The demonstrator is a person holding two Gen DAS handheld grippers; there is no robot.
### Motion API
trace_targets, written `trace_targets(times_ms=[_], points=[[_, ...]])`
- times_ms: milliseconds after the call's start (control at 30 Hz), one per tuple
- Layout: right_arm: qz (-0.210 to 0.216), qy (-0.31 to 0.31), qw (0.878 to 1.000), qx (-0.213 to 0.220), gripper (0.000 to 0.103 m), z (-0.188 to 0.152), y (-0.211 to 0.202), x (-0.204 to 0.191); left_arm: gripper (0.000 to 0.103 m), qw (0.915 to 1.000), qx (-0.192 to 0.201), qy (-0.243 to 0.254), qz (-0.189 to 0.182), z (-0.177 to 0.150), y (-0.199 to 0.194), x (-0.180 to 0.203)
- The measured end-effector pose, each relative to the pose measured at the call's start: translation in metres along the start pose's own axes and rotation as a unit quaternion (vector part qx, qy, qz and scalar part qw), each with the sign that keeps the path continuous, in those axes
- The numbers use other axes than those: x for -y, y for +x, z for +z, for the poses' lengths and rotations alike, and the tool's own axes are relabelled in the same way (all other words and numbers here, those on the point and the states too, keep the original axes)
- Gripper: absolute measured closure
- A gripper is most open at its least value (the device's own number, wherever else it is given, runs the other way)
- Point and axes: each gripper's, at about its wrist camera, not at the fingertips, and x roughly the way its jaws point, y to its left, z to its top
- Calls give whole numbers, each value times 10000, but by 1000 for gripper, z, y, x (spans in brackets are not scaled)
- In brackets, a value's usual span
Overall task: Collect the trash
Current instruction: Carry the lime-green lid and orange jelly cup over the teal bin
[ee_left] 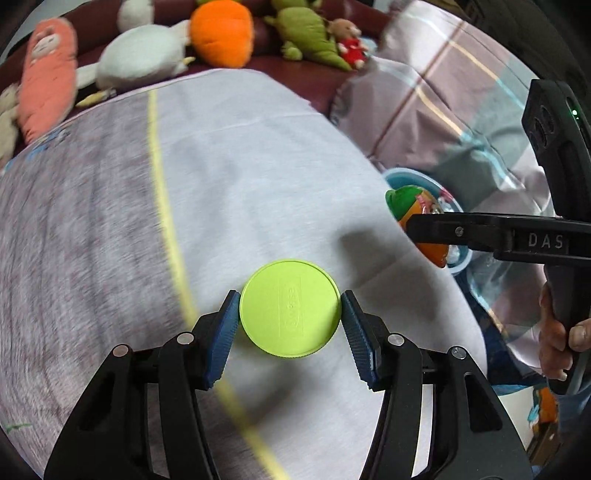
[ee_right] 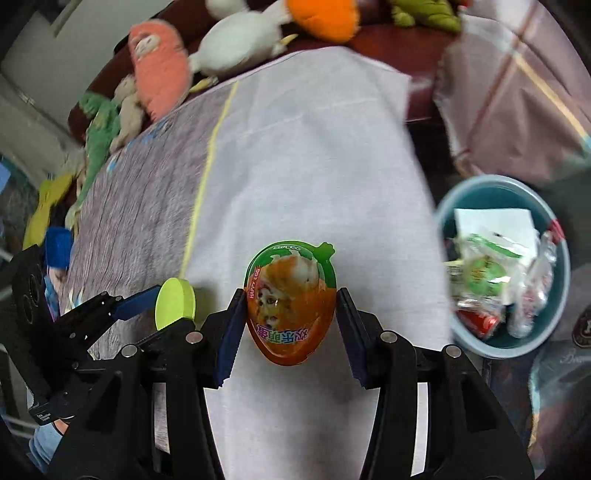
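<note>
Light: soft, even, indoor; no glare. Shadows: faint grey patch on the bedspread [ee_left: 258, 166] at 2 o'clock of the green lid [ee_left: 290, 308]. Blur: motion smear on the plush toys [ee_right: 159, 66] at 11 o'clock and the trash basin [ee_right: 506, 266]. Distortion: fisheye bowing, black vignette at edges.

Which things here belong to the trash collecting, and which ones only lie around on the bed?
Belonging to the job:
- green lid, gripped in the left claw
- egg-shaped package, gripped in the right claw
- blue basin already holding wrappers

Just lying about:
- orange carrot plush
- white plush
- pink plush
- green dinosaur plush
- plaid blanket
</note>
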Motion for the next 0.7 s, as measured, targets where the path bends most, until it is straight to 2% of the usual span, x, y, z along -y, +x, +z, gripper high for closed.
trace_targets(times_ms=[400, 700], points=[[-286, 1009, 9933, 485, 56, -3, -51, 128, 46, 9971, -226, 672, -271, 55, 48, 92], [-497, 1492, 9854, 657, 56, -3, -74, 196, 46, 9914, -443, 1098, -551, 86, 96, 160]])
